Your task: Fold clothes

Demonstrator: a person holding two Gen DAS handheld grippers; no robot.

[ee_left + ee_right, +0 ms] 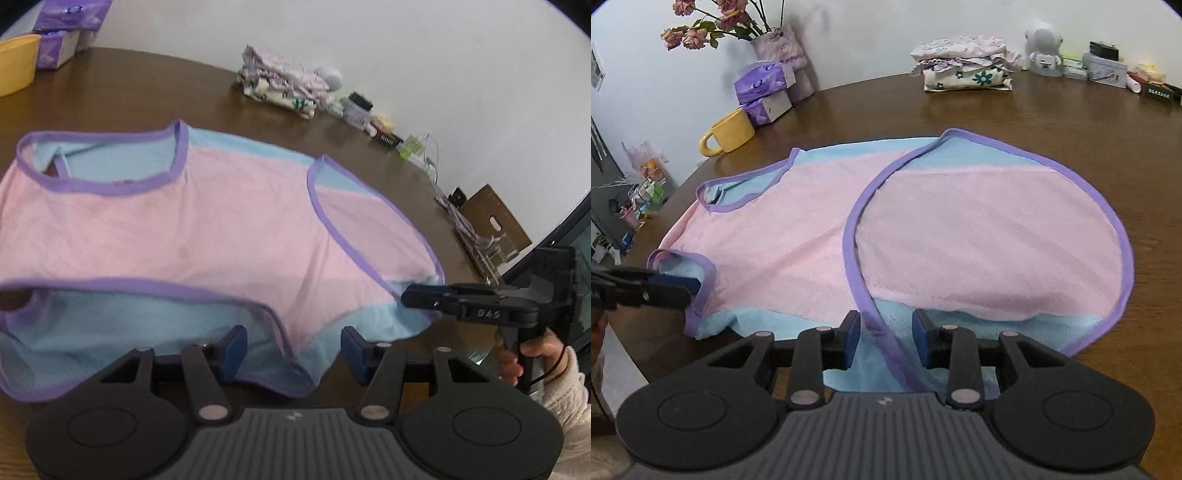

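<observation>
- Pink and blue garment [798, 240] with purple trim lies spread on the brown worktop [1052, 118].
- Left gripper [291, 350] and right gripper [884, 338], marked "DAS", both stand part open over its near edge, gripping nothing.

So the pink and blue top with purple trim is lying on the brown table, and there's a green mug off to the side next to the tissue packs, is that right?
Not quite: the mug is yellow, not green. The right wrist view shows it beside the purple tissue packs. The rest holds: the pink and blue top with purple trim lies on the brown table.
</observation>
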